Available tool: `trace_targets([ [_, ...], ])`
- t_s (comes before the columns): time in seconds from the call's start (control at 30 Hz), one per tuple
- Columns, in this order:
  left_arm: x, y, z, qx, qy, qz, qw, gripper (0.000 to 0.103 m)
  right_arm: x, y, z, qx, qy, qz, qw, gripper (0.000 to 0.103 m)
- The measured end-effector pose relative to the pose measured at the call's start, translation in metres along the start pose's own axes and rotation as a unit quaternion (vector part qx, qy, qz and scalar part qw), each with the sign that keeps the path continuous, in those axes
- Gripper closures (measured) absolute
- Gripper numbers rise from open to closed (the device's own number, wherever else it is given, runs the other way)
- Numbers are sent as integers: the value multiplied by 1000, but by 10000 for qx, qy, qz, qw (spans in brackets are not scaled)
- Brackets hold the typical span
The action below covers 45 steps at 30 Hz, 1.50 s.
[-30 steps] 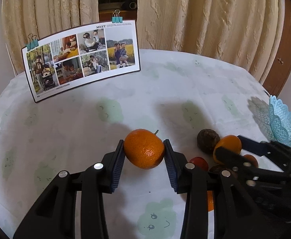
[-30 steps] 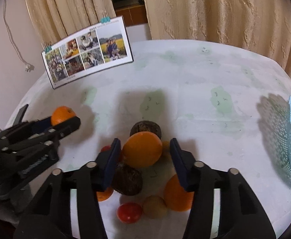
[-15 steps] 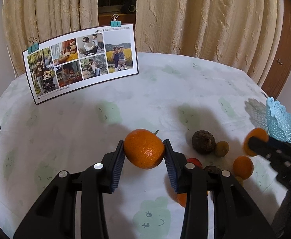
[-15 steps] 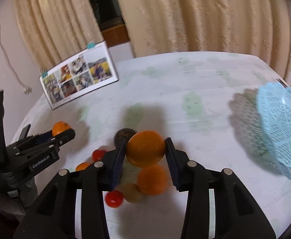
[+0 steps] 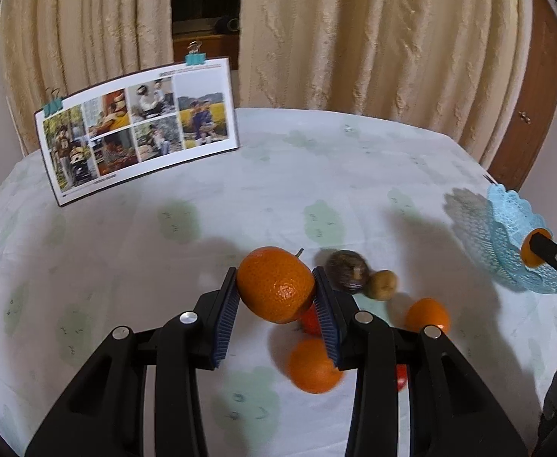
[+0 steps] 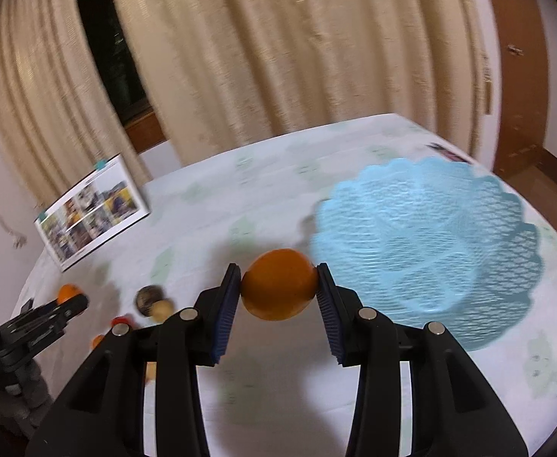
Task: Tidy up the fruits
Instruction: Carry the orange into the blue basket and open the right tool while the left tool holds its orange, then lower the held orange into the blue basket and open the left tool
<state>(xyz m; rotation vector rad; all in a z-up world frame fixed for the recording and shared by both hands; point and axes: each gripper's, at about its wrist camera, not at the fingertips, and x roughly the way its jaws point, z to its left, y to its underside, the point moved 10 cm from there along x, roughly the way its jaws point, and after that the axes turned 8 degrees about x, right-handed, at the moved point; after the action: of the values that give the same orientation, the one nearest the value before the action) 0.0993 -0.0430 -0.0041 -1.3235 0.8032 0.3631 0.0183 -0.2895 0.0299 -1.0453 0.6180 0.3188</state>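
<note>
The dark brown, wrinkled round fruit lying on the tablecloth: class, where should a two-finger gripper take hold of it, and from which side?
Grip the dark brown, wrinkled round fruit across its widest middle, coming down from above. It is roughly a ball, so no side is a handle. The small yellow-brown fruit lies close on its right, so probably set the fingers on its near and far sides instead.
</note>
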Motion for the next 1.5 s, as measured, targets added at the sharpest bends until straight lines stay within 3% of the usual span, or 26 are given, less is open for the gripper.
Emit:
trace_targets([
  [0.37,-12,-15,-61,364,237,-83,9990,64,-20,-10,-96,703,642,-285,9950,60],
  [0.47,-14,-18,-79,475,303,-79,9984,64,-26,-10,-109,790,681,-382,9938,47],
  [0.6,-16,-22,-106,614,388,-86,9973,64,-39,-15,-126,731,905,-725,9906,47],
  [0.73,-14,-26,-138,793,552,-69,9953,64,-53,-20,-142,638,1273,-1224,9822,36],
  [0.83,-11,-29,-167,953,685,-50,9931,64,-62,-21,-151,657,1418,-1532,9757,34],
  [1.13,6,-34,-245,1373,1087,82,9845,64,-68,-23,-165,972,1338,-1782,9700,30],
  [1.5,25,-40,-300,1602,1443,203,9763,64,-71,-20,-175,1254,1311,-1817,9665,29],
])
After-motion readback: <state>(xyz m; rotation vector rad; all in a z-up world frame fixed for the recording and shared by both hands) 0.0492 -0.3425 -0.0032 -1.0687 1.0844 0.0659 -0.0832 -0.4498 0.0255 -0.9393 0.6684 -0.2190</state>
